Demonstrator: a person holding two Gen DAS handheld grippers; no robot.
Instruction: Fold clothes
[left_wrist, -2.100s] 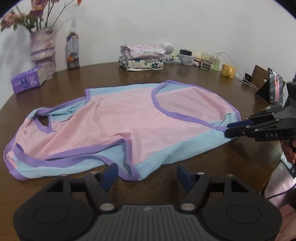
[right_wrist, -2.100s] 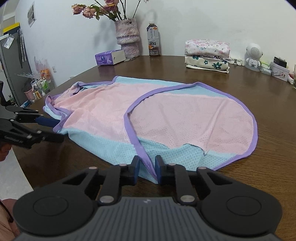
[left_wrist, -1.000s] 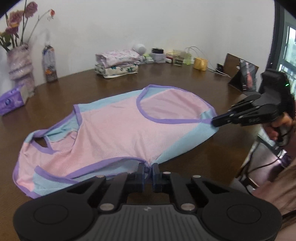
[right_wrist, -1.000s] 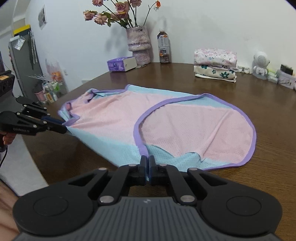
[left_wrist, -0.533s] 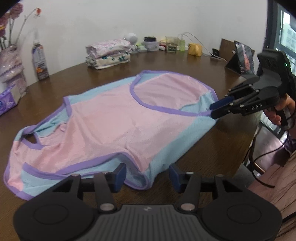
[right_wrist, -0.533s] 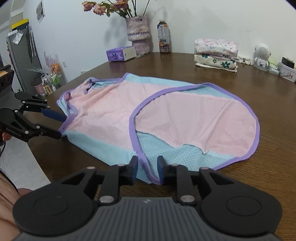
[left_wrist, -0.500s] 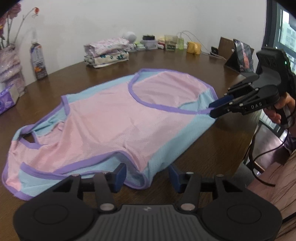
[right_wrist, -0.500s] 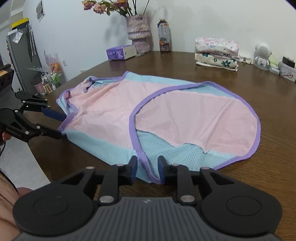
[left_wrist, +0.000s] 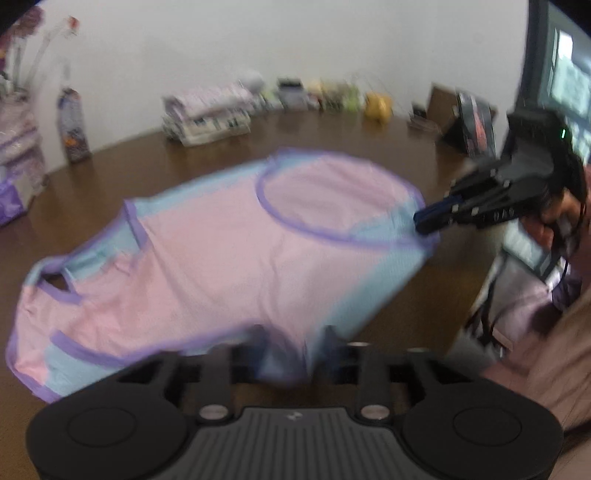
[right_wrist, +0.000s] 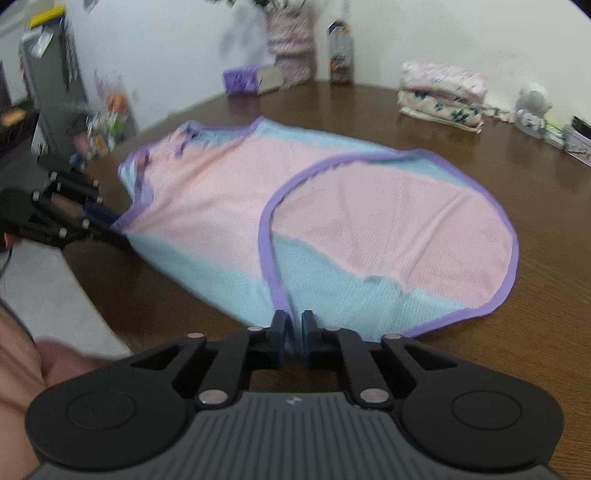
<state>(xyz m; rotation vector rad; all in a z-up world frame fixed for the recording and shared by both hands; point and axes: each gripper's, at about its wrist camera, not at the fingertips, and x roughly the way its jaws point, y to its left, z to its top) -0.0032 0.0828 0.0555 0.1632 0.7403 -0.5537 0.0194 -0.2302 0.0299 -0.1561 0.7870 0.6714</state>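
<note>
A pink and light-blue mesh garment with purple trim (left_wrist: 236, 251) (right_wrist: 332, 206) lies spread on the brown table (right_wrist: 535, 206). My left gripper (left_wrist: 291, 347) has its fingers around the garment's near blue edge; the view is blurred, with cloth bunched between the fingers. In the right wrist view that gripper (right_wrist: 107, 221) touches the garment's left corner. My right gripper (right_wrist: 293, 325) is nearly closed on the blue hem beside the purple seam. In the left wrist view it (left_wrist: 424, 221) pinches the garment's right edge.
A stack of folded clothes (right_wrist: 443, 96) sits at the back of the table, with a bottle (right_wrist: 340, 55), a vase (right_wrist: 290, 40) and a purple tissue box (right_wrist: 251, 77). A white toy (right_wrist: 532, 107) and small items stand at the right. The table edge runs near both grippers.
My left gripper has gone from open to closing around the near blue edge. My right gripper has narrowed onto the hem. Both views are blurred from motion.
</note>
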